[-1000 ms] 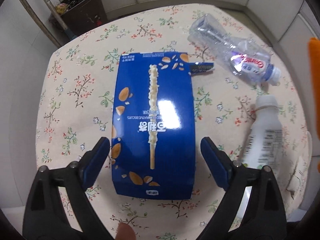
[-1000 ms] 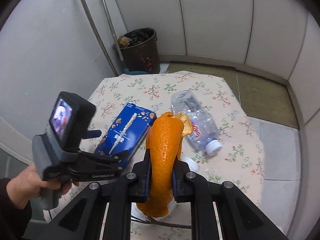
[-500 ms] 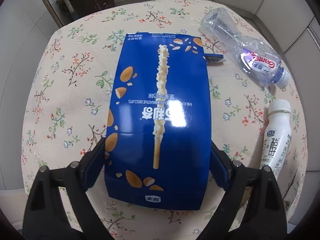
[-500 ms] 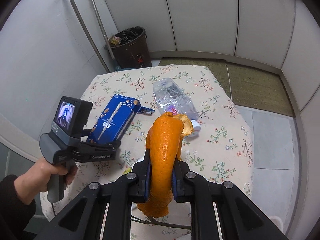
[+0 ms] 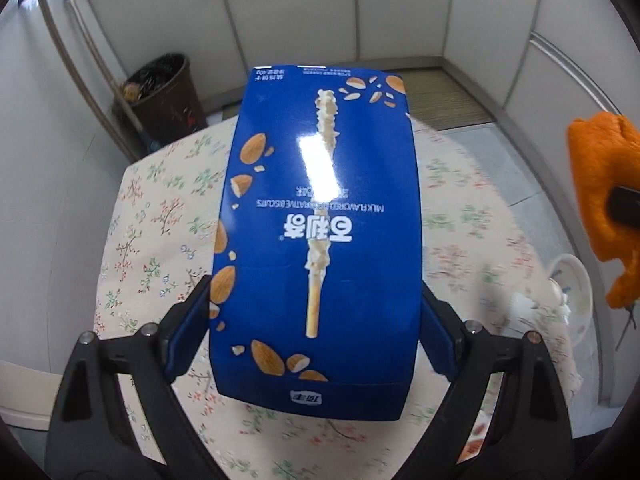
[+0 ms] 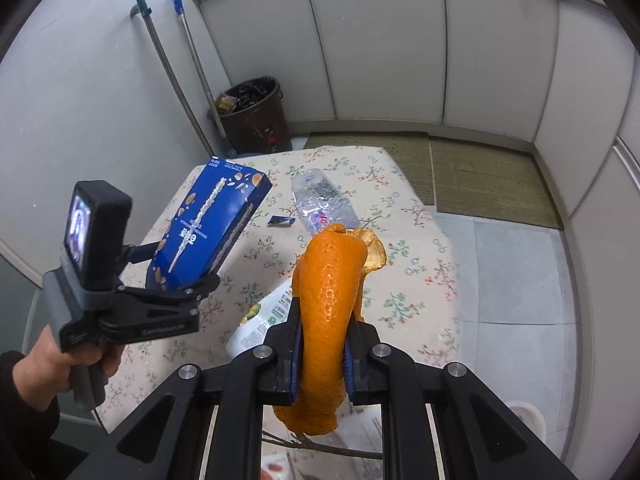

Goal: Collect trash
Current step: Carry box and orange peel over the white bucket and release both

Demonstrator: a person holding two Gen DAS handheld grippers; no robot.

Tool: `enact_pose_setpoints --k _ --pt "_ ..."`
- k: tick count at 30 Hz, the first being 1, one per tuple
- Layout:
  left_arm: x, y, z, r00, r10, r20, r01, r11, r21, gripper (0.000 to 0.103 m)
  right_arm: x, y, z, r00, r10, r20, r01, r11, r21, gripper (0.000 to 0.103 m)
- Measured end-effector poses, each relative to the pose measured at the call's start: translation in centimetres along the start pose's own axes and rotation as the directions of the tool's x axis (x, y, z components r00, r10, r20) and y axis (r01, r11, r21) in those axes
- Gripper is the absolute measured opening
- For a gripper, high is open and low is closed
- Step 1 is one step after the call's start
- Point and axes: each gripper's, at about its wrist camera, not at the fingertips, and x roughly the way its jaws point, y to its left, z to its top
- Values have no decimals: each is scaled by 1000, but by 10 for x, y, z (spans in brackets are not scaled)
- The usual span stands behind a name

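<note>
Right gripper [image 6: 322,340] clamps an orange peel [image 6: 330,300] between its jaws; blue box [image 6: 208,228] lies forward-left.

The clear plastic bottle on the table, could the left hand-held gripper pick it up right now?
Probably not. The left hand-held gripper is already shut on the blue biscuit box and held above the table, so its jaws are full. The bottle itself lies uncovered on the floral tablecloth.
</note>
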Motion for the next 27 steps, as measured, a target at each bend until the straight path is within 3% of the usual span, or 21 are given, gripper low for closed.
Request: enact_pose_setpoints --k 8,16,21,27 --pt "-47 -65 -12 996 -63 59 58 995 87 91 -65 -29 -29 998 -48 49 47 999 24 16" --pt "-65 -137 -38 980 -197 2 194 968 159 91 -108 -78 -70 993 -108 55 102 990 93 17" --pt "-58 -196 -55 952 -288 -106 306 922 236 91 -116 -129 -105 988 -155 9 151 974 168 17" --pt "-30 -261 -60 886 -376 -271 441 864 244 91 -108 -201 -148 977 -196 -84 212 931 297 17"
